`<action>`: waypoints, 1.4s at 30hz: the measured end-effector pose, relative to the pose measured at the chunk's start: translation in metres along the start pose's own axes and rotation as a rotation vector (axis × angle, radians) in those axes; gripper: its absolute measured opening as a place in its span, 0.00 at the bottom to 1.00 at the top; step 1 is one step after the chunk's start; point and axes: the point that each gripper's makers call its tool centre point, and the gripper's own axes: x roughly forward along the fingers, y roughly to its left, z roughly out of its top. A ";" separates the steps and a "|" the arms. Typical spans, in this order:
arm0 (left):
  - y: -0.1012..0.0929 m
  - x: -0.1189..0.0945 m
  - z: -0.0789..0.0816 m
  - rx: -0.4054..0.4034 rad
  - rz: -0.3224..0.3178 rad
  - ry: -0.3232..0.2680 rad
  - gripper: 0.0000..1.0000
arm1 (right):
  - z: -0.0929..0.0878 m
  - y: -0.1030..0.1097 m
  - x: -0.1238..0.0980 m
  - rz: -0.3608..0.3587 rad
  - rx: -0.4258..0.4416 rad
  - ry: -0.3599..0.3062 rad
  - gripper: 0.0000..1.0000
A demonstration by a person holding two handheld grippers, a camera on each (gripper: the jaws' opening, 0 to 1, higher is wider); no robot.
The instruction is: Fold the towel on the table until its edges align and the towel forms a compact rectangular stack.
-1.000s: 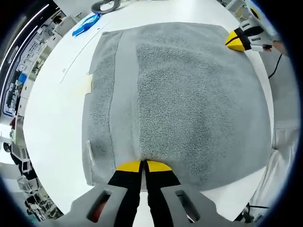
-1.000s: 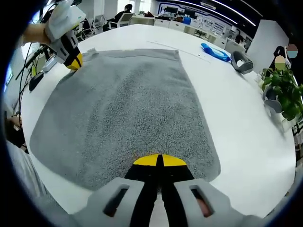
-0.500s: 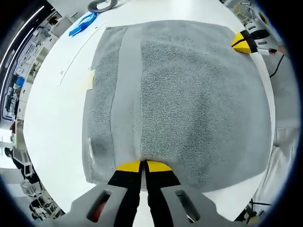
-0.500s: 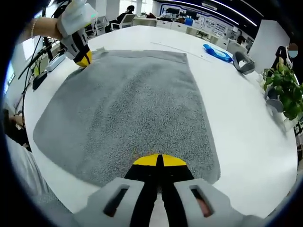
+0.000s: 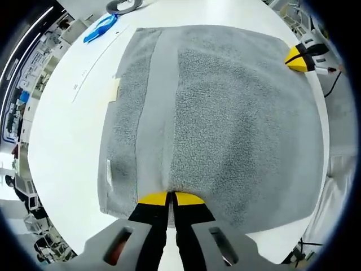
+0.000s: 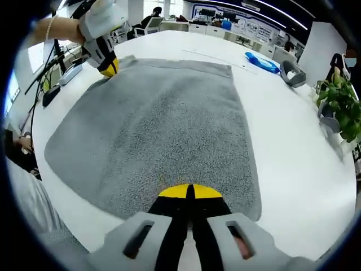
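Two corners of the grey towel (image 5: pixel 225 113), lying spread on the white table (image 5: pixel 67 135), are pinched by the closed left gripper (image 5: pixel 171 198) and right gripper (image 6: pixel 189 192), so the first fold seems starting, and next both should carry this edge over to the opposite edge.

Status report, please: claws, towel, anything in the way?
Left claw and right claw both shut on towel edge. Towel spread on white table, not compact. Blue item off to the side.
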 end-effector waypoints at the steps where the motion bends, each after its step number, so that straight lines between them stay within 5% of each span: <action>1: 0.001 0.000 0.000 -0.001 -0.001 -0.002 0.03 | 0.000 0.000 0.000 0.000 0.001 0.000 0.00; 42: 0.026 0.009 0.014 0.048 -0.033 0.041 0.03 | -0.005 0.031 -0.007 0.052 0.020 -0.010 0.00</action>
